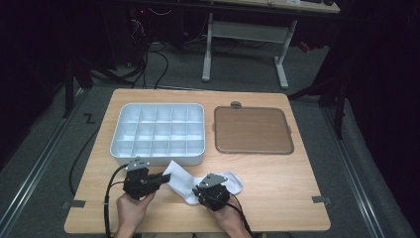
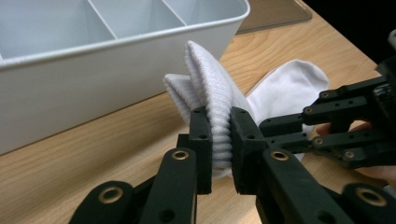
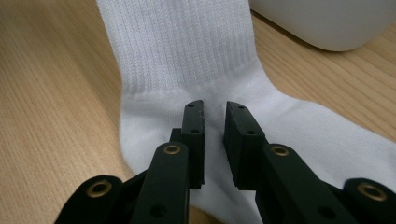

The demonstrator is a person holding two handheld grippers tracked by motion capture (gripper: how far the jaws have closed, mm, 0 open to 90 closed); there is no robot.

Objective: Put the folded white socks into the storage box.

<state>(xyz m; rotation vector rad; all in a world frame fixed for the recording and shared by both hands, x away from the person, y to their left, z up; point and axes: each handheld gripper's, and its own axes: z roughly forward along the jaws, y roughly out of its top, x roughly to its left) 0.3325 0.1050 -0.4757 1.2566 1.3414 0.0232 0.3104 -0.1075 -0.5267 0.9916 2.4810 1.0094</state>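
Observation:
A white sock lies on the wooden table, just in front of the tray. My left gripper is shut on its ribbed cuff. In the left gripper view the cuff stands up folded between the pads of my left gripper, raised off the wood. My right gripper sits over the sock's heel. In the right gripper view its jaws stand a narrow gap apart, with white sock fabric pinched between them. The toe end rests flat on the table.
A white tray divided into several compartments stands behind the sock, its front wall close to the raised cuff. A brown flat lid lies to its right. A desk frame and cables stand on the floor beyond the table.

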